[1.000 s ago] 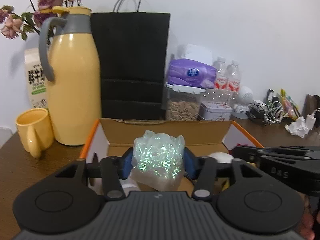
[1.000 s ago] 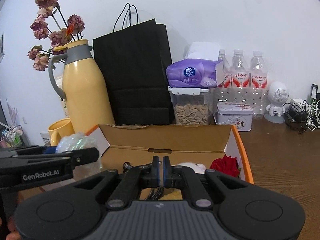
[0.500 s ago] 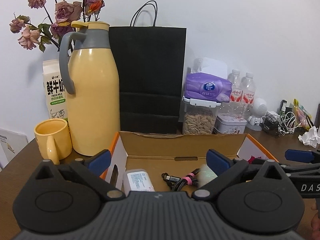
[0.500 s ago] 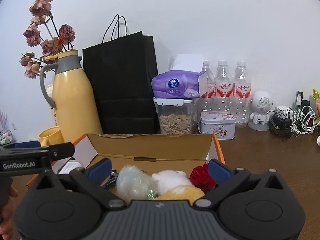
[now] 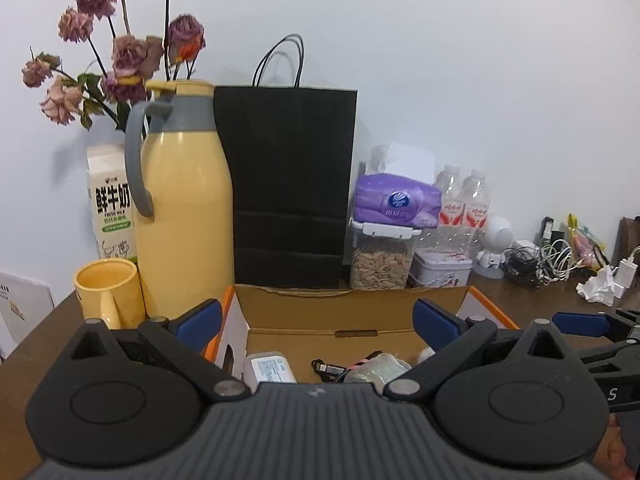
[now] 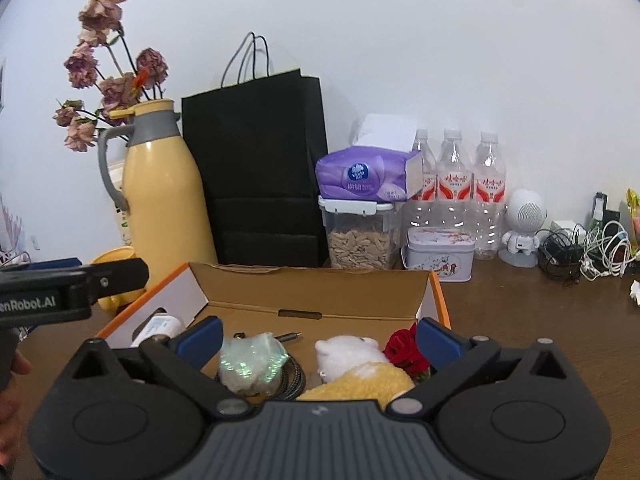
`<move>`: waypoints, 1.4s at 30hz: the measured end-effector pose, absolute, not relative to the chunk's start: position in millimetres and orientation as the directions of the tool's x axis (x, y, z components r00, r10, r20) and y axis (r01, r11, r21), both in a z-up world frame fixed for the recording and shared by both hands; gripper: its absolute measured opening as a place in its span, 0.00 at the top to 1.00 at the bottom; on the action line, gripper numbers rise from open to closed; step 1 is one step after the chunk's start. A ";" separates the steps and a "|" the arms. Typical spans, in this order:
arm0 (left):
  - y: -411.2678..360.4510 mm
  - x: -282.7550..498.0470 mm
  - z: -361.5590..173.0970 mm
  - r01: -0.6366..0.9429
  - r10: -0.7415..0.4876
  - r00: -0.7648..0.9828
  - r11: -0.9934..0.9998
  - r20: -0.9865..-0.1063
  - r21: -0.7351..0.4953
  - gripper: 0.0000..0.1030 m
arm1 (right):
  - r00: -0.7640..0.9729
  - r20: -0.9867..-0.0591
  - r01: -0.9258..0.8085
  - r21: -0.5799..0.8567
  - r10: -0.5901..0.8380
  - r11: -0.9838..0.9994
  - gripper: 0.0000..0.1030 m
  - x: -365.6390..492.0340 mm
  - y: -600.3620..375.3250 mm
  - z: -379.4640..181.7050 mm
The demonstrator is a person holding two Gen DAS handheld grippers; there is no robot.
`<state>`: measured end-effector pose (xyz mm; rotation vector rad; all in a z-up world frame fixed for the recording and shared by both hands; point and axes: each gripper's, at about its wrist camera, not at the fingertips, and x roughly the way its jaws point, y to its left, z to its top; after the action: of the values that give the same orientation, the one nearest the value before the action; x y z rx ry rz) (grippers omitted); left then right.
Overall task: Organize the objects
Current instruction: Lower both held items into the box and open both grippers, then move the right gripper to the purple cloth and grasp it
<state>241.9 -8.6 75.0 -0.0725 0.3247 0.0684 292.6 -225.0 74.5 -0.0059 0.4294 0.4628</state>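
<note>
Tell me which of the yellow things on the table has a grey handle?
The tall jug, standing beside the black bag. The small mug in front of it is yellow all over.

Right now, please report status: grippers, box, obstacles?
Both hand-held grippers, left and right, open, empty. Glittery bag lies inside the cardboard box. Nothing blocking.

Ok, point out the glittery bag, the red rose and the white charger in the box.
glittery bag (image 6: 252, 364), right wrist view, middle of its shiny front.
red rose (image 6: 404, 350), right wrist view, centre of the petals.
white charger (image 5: 270, 368), left wrist view, its labelled top face.
</note>
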 end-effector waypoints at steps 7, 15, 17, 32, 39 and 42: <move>-6.6 215.0 82.5 -0.055 0.035 0.950 0.997 -0.312 -0.057 0.00 | 0.809 -0.374 -0.461 0.074 0.453 0.884 0.00 263.9 -231.0 85.9; 7.0 184.1 76.6 -0.065 0.043 0.937 0.997 -0.346 -0.052 0.00 | 0.791 -0.398 -0.485 0.056 0.465 0.873 0.00 230.3 -238.5 79.3; 11.1 176.4 72.3 -0.072 0.050 0.931 0.996 -0.362 -0.048 0.00 | 0.783 -0.414 -0.487 0.056 0.464 0.871 0.00 223.9 -240.2 74.0; 46.4 131.0 23.5 -0.103 0.069 0.863 0.994 -0.501 -0.042 0.00 | 0.716 -0.534 -0.486 0.081 0.450 0.870 0.00 188.2 -248.0 28.8; 52.4 122.4 12.9 -0.079 0.044 0.854 0.996 -0.519 -0.046 0.00 | 0.689 -0.567 -0.502 0.078 0.452 0.862 0.00 182.9 -238.2 18.4; 53.0 123.7 10.0 -0.075 0.035 0.851 0.996 -0.523 -0.056 0.00 | 0.678 -0.561 -0.518 0.093 0.475 0.850 0.00 183.4 -231.4 20.7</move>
<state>123.7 53.0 10.0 -0.0750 0.5491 0.0584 183.4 -231.4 20.7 -0.0753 0.6086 0.5580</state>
